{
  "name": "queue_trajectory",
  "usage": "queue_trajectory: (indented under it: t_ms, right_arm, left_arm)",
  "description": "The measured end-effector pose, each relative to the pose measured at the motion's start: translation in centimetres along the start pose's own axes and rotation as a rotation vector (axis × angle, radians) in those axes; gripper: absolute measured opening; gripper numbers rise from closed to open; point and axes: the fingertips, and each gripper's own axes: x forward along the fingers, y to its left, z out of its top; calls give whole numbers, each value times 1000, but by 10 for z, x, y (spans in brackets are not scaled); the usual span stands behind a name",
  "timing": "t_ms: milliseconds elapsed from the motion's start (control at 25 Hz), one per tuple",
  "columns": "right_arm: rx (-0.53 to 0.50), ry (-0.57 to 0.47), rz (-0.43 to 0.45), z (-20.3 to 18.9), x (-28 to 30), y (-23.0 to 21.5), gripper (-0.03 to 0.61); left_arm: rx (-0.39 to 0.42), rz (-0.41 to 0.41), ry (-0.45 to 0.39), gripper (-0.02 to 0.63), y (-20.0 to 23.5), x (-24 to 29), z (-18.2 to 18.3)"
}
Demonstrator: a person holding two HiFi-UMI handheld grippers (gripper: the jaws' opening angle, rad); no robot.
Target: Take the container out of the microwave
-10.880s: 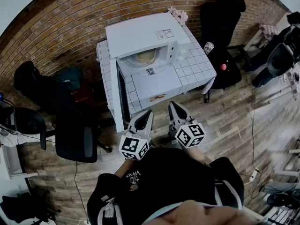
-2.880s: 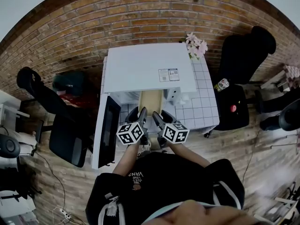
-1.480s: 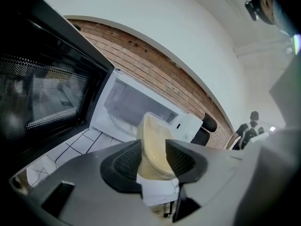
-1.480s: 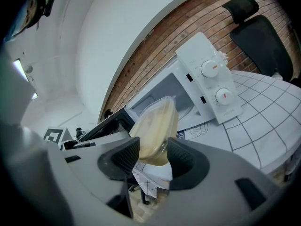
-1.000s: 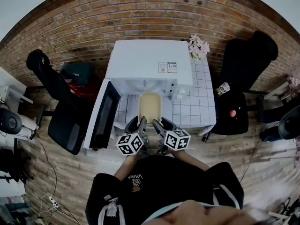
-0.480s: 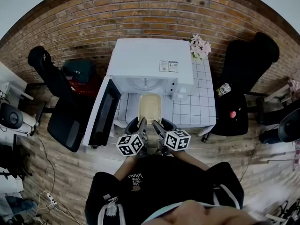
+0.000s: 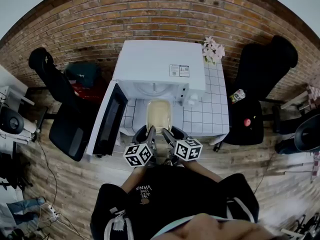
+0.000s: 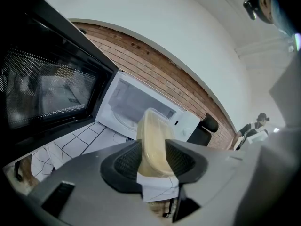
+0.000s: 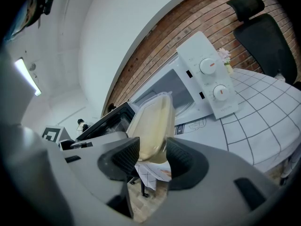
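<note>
The container is now out of the microwave, its near end pinched between the half-open jaws of the left gripper and right gripper, so the job looks nearly done.

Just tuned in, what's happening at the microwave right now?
A person holds a gripper in each hand. The left gripper and the right gripper are both shut on the near end of the pale container. The container is outside the white microwave, over the tiled table just in front of the open cavity. The door stands open at the left. Whether the container rests on the table or is held above it cannot be told.
</note>
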Motion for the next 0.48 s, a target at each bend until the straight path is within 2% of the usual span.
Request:
queue_trajectory:
  t_ms: [480]
  right_arm:
    - [2, -1, 1, 3, 4, -2, 172]
  left_arm:
    - [-1, 3, 0, 163, 2, 4, 1]
